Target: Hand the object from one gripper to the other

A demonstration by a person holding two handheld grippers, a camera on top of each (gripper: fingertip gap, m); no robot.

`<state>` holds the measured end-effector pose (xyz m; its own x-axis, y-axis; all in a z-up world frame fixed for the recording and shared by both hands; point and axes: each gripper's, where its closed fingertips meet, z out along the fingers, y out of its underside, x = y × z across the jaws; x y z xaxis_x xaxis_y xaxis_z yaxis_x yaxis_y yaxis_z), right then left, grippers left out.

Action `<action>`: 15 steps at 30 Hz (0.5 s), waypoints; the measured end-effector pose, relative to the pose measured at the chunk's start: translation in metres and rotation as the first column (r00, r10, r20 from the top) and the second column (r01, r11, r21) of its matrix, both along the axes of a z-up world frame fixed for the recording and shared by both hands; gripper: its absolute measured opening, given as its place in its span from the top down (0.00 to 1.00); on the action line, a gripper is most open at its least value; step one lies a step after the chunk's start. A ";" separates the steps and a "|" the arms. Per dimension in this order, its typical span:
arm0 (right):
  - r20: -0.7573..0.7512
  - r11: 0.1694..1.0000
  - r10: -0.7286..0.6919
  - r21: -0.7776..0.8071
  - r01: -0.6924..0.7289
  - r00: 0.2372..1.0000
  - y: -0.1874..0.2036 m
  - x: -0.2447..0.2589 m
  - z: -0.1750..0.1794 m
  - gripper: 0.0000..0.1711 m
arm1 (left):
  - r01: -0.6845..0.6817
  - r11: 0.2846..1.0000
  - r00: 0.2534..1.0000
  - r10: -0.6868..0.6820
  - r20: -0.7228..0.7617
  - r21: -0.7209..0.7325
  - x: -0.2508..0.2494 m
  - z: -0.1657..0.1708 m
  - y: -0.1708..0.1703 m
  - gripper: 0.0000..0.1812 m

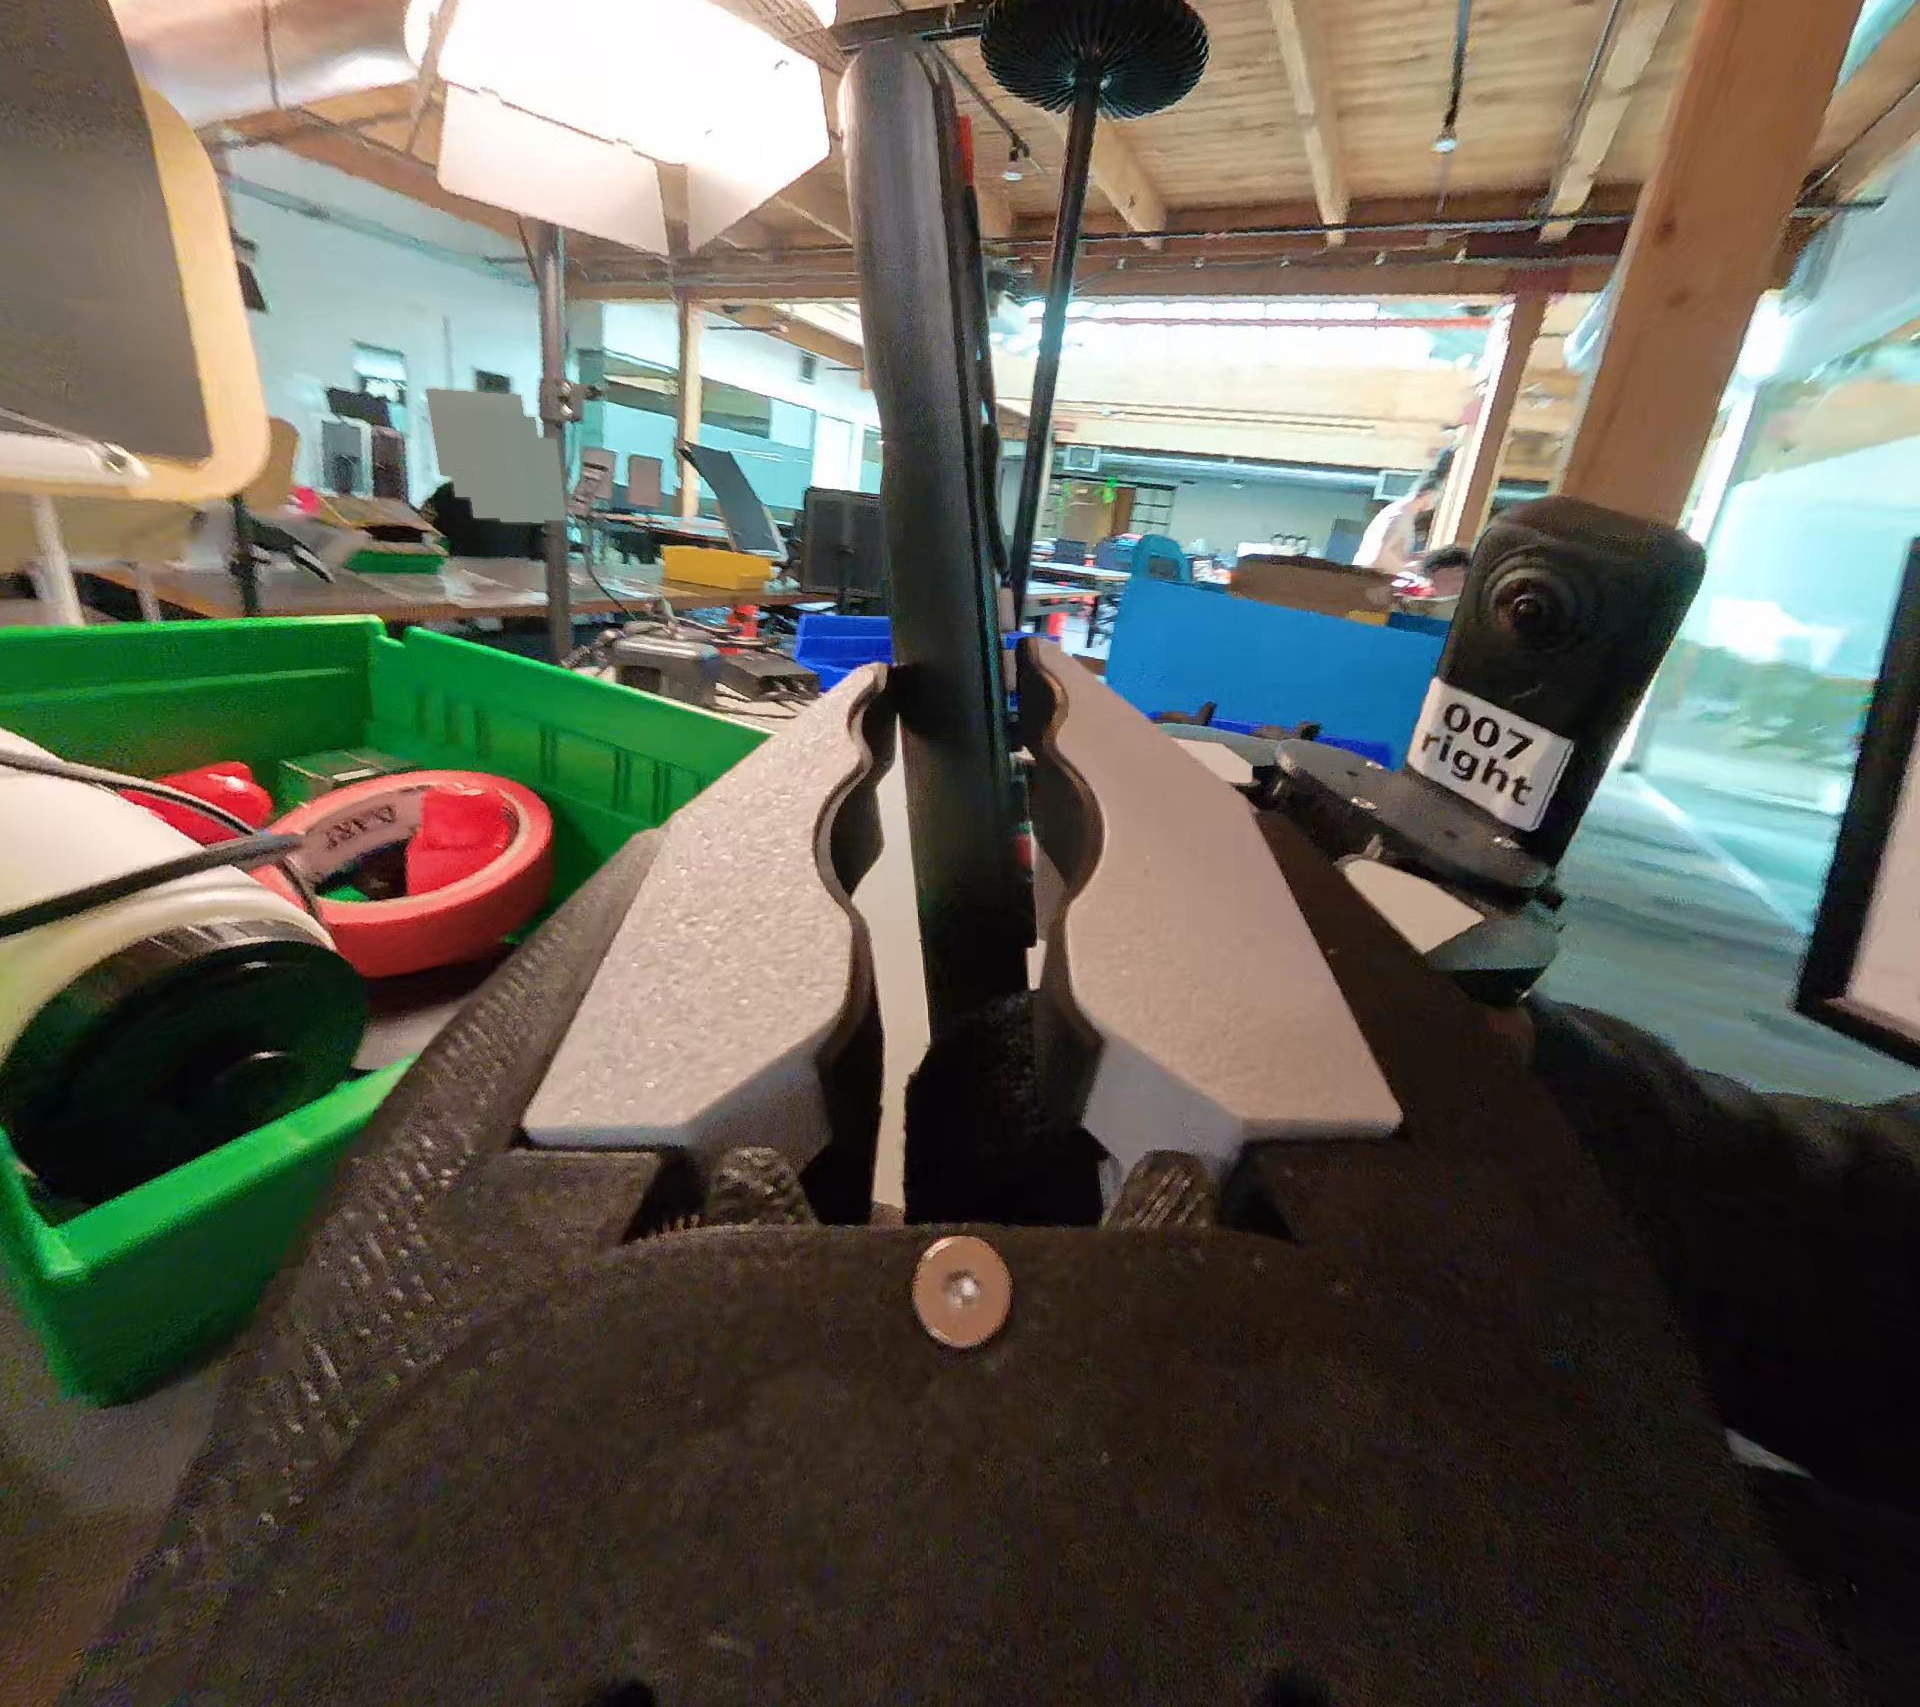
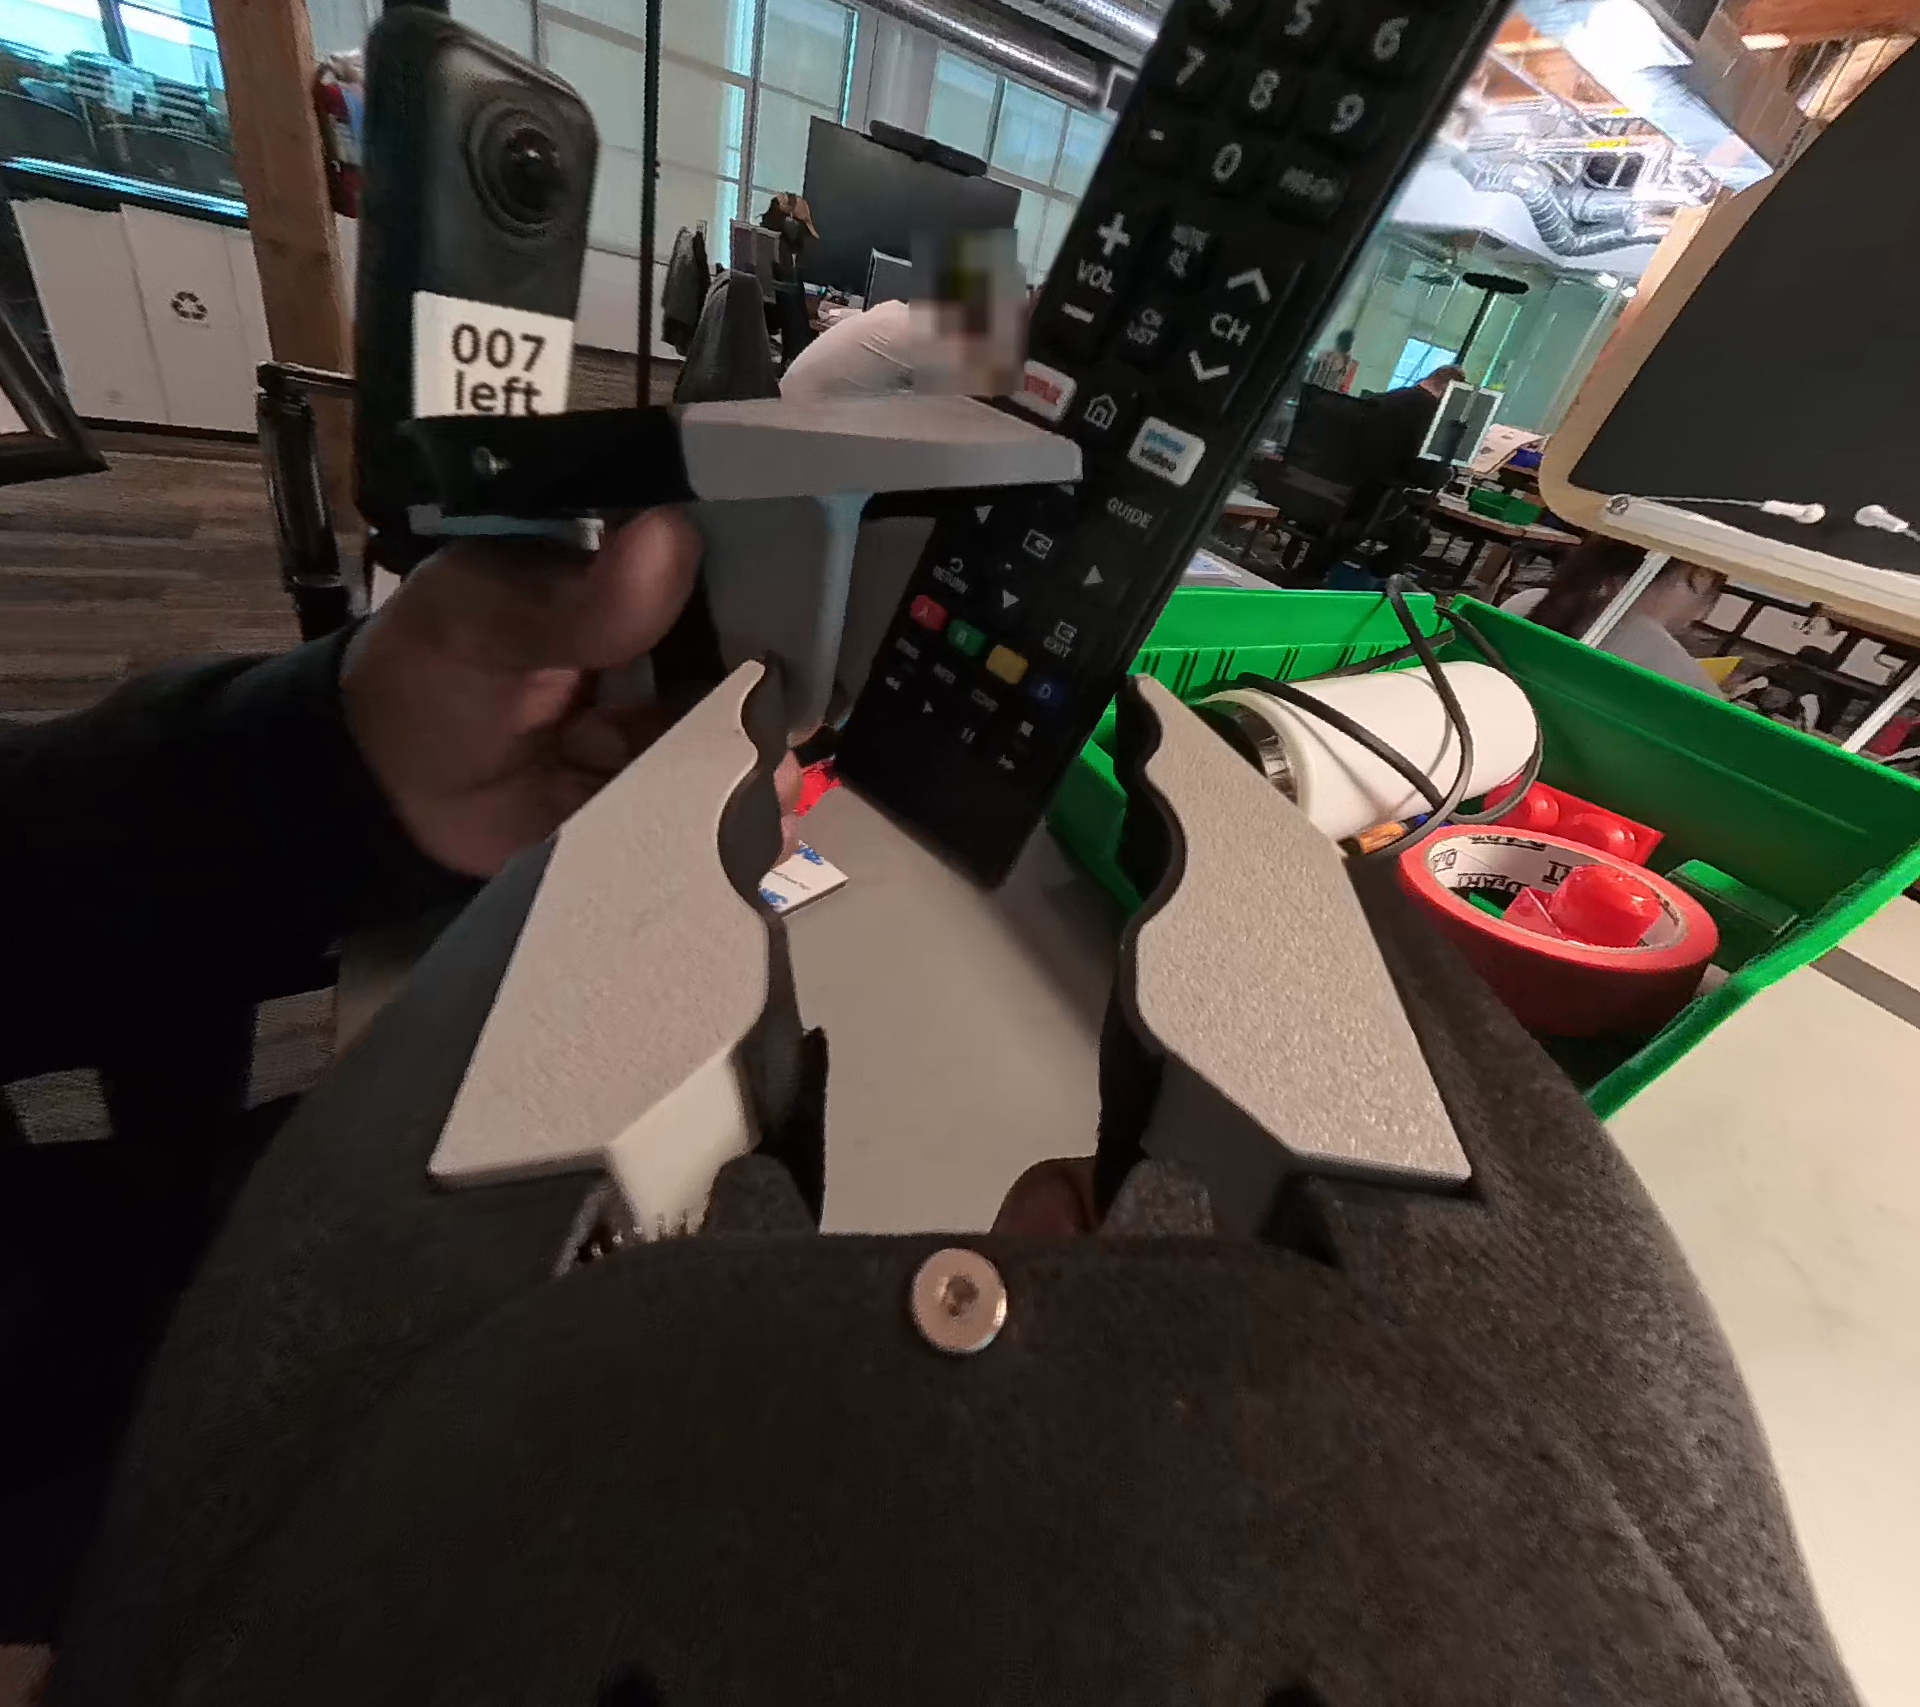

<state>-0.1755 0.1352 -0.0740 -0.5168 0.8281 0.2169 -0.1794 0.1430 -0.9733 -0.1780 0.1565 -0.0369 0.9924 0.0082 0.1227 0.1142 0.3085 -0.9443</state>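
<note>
A black remote control (image 2: 1195,286) with numbered and coloured buttons stands nearly upright, tilted right. My left gripper (image 1: 956,701) is shut on it; in the left wrist view the remote (image 1: 925,462) shows edge-on between the fingers. In the right wrist view the left gripper (image 2: 873,452) clamps the remote from the left, held by a hand (image 2: 520,670). My right gripper (image 2: 951,691) is open, and the remote's lower end shows between its fingers without touching them. The right gripper's camera (image 1: 1558,639) shows at the right of the left wrist view.
A green bin (image 2: 1683,722) on the pale table holds a red tape roll (image 2: 1558,940), a white cylinder (image 2: 1382,732) with a black cable, and red pieces. It also shows in the left wrist view (image 1: 571,722). A small white pad (image 2: 805,888) lies on the table. The tips of one gripper are about 4 cm away from the tips of the other.
</note>
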 end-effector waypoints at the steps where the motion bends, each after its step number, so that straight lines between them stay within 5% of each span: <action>1: 0.004 1.000 0.007 -0.009 -0.007 1.000 0.000 0.000 0.000 0.62 | -0.017 1.000 1.000 0.017 -0.025 0.005 0.001 0.001 -0.001 0.87; 5: 0.017 0.999 0.029 -0.036 -0.029 0.999 -0.001 0.002 0.001 0.61 | -0.016 1.000 0.998 0.017 -0.054 0.024 0.005 0.005 -0.002 0.87; 15: 0.028 1.000 -0.022 0.007 0.021 0.999 0.003 -0.004 -0.004 0.60 | 0.098 0.995 0.983 -0.092 0.160 -0.030 -0.005 -0.011 0.005 0.87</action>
<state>-0.1794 0.1383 -0.0784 -0.5048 0.8377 0.2084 -0.1488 0.1534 -0.9769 -0.1828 0.1615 -0.0475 0.9570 -0.0777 0.2796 0.2902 0.2538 -0.9227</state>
